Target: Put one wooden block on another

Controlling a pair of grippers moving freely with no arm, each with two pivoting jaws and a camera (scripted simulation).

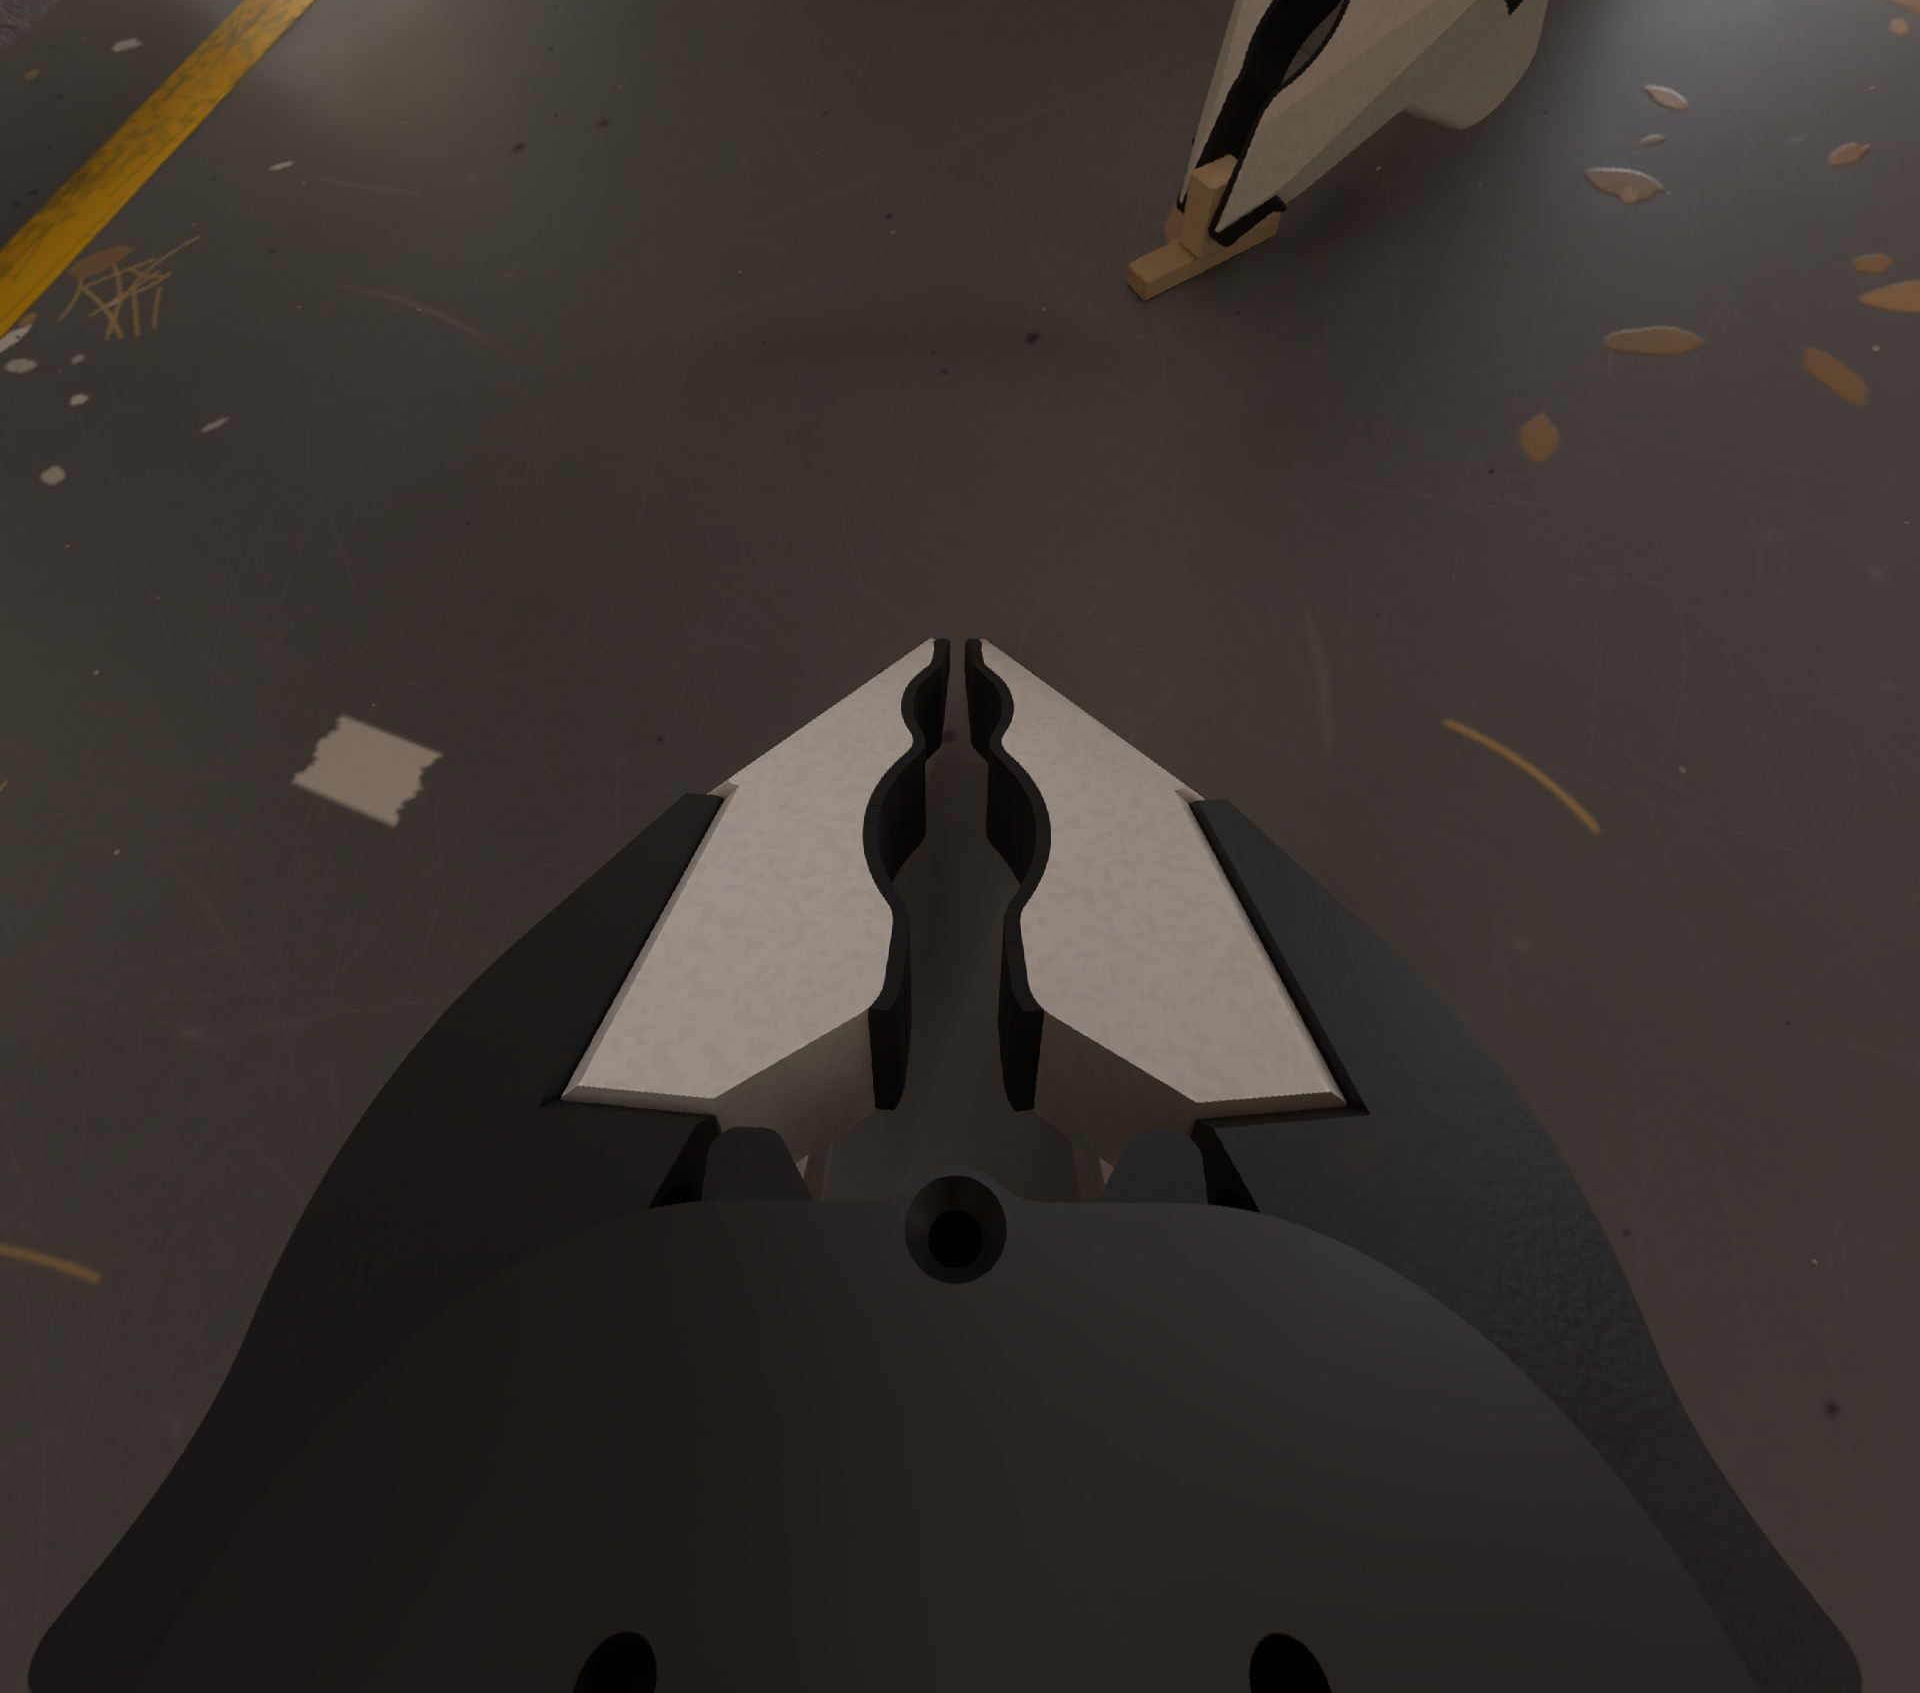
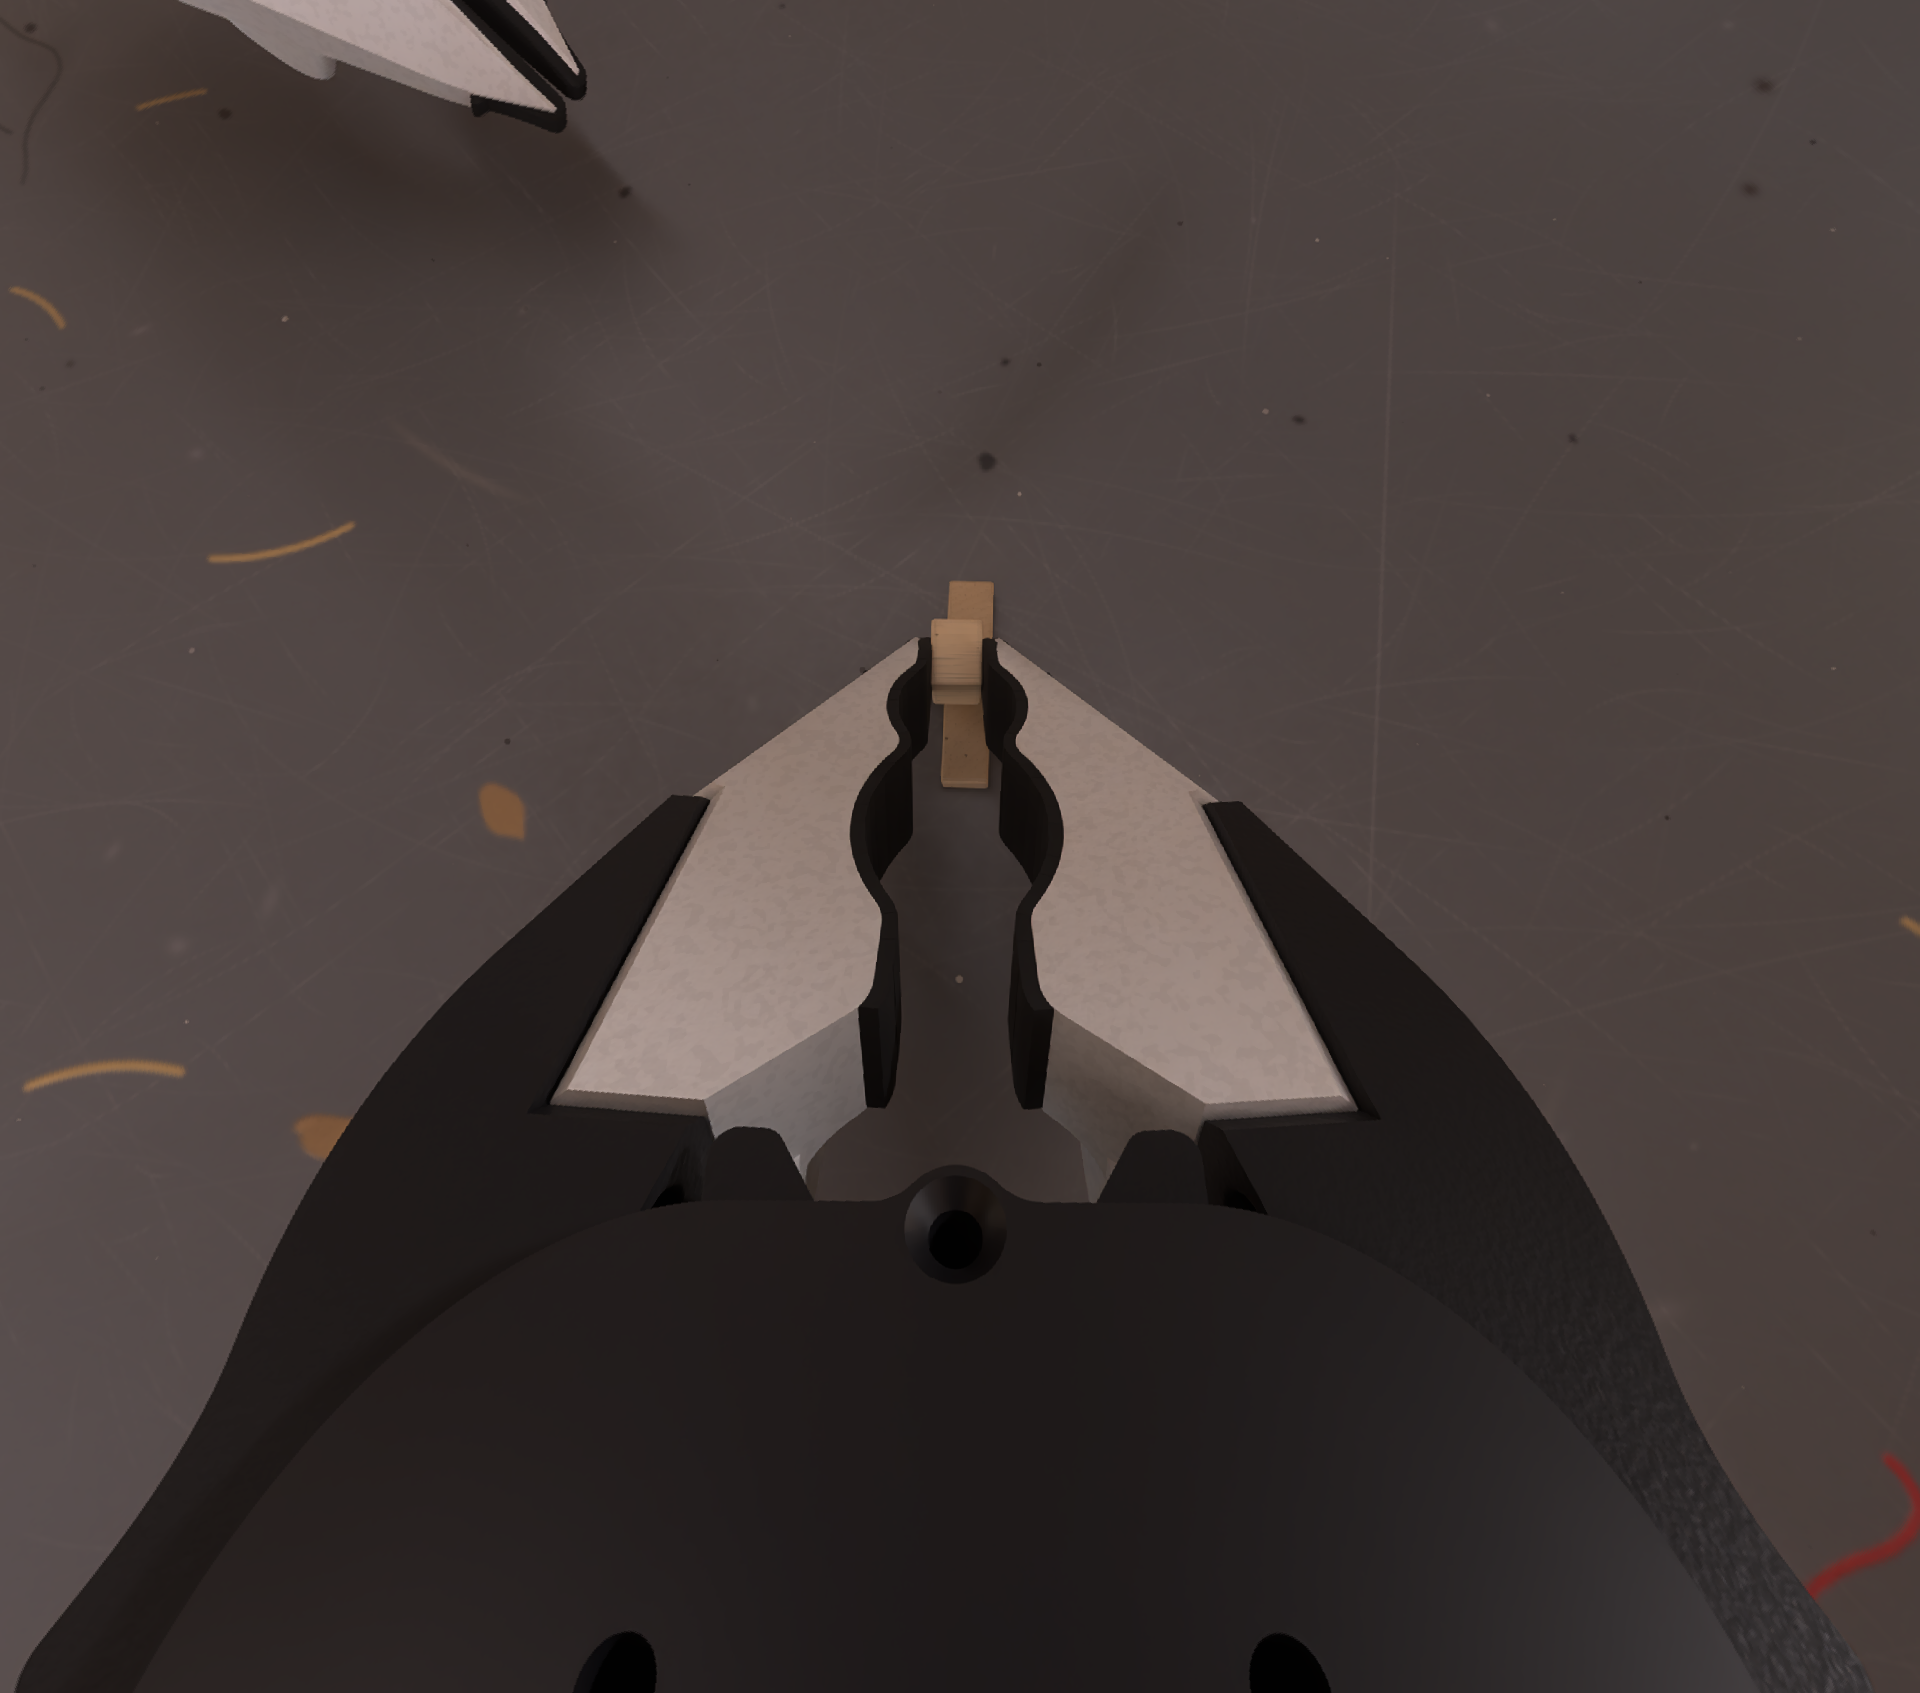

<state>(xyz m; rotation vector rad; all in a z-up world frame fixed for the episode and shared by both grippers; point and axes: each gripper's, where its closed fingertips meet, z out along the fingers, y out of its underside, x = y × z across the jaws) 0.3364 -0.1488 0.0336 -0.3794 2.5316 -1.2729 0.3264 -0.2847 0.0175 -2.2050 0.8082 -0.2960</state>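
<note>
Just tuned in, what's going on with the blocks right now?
The right hand-held gripper is pinching a small wooden block at its fingertips, directly over a longer wooden block that lies flat on the dark floor. From the left wrist view the small block stands upright and appears to touch the long one, crossing it, with the fingers closed around it. The left hand-held gripper hovers off to the side, nearly shut and holding nothing.

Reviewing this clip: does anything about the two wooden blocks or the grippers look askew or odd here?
Nothing stands out. The right gripper is shut on the upper block, which sits crosswise on the lower block lying flat on the floor. The left gripper is shut, holds nothing and sits well apart.
</note>
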